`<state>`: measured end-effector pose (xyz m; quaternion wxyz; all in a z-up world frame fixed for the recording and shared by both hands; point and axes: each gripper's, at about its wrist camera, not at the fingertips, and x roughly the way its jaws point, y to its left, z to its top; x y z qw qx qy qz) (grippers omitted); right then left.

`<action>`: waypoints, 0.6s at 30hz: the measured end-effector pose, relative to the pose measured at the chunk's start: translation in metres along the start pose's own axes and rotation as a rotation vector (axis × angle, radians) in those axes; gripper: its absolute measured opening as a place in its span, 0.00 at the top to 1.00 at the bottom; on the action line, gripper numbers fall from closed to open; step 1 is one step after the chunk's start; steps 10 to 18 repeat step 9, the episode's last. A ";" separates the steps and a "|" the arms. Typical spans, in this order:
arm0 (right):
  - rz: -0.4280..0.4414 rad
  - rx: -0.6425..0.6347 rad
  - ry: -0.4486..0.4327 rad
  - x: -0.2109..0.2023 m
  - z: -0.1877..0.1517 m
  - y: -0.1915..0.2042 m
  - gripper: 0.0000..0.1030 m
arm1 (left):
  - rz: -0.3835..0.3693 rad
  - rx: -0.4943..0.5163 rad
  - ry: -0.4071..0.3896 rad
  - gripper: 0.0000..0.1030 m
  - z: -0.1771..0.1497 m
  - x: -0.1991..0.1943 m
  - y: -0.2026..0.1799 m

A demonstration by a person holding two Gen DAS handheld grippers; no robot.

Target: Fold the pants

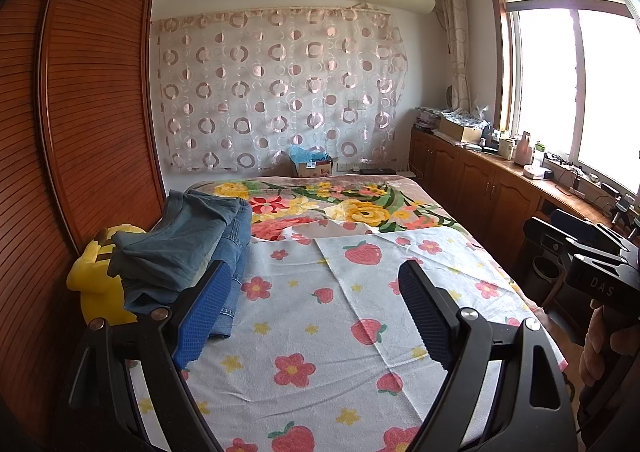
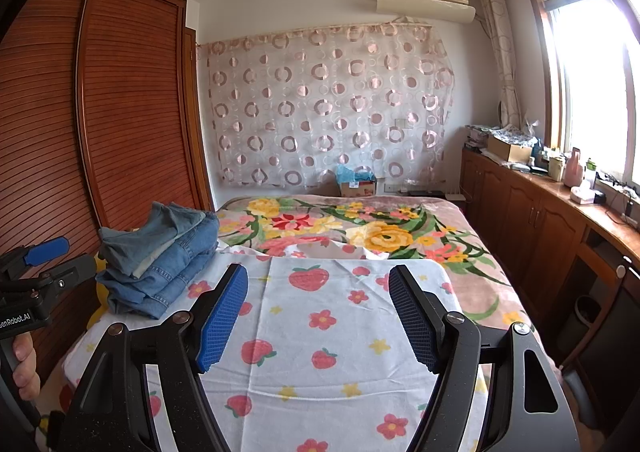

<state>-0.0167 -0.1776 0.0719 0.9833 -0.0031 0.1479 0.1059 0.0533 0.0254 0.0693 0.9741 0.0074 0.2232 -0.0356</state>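
Observation:
Blue denim pants (image 1: 188, 248) lie in a folded pile at the bed's left edge, also seen in the right wrist view as a stack of jeans (image 2: 160, 256). My left gripper (image 1: 316, 272) hangs open over the strawberry-print sheet (image 1: 320, 332), its left pad (image 1: 206, 304) close beside the pile's near end. My right gripper (image 2: 318, 276) is open too, above the same sheet (image 2: 320, 332), with nothing between its blue pads. The pile lies to its left. Each view shows the other gripper's body at its edge, held by a hand (image 2: 24, 364).
A yellow plush toy (image 1: 96, 284) sits between the pants and the slatted wooden wardrobe (image 1: 88, 92). A floral blanket (image 1: 360, 208) covers the bed's far half. Wooden cabinets (image 1: 480, 180) with clutter line the right wall under the window. A cardboard box (image 1: 314, 166) stands behind the bed.

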 end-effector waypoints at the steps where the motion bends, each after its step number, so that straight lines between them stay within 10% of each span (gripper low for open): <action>1: 0.000 -0.001 0.001 0.000 0.000 0.000 0.27 | 0.001 0.000 0.001 0.16 0.000 0.000 0.000; 18: 0.002 0.000 0.000 0.000 -0.001 0.000 0.27 | -0.001 -0.002 0.000 0.16 0.000 0.000 0.001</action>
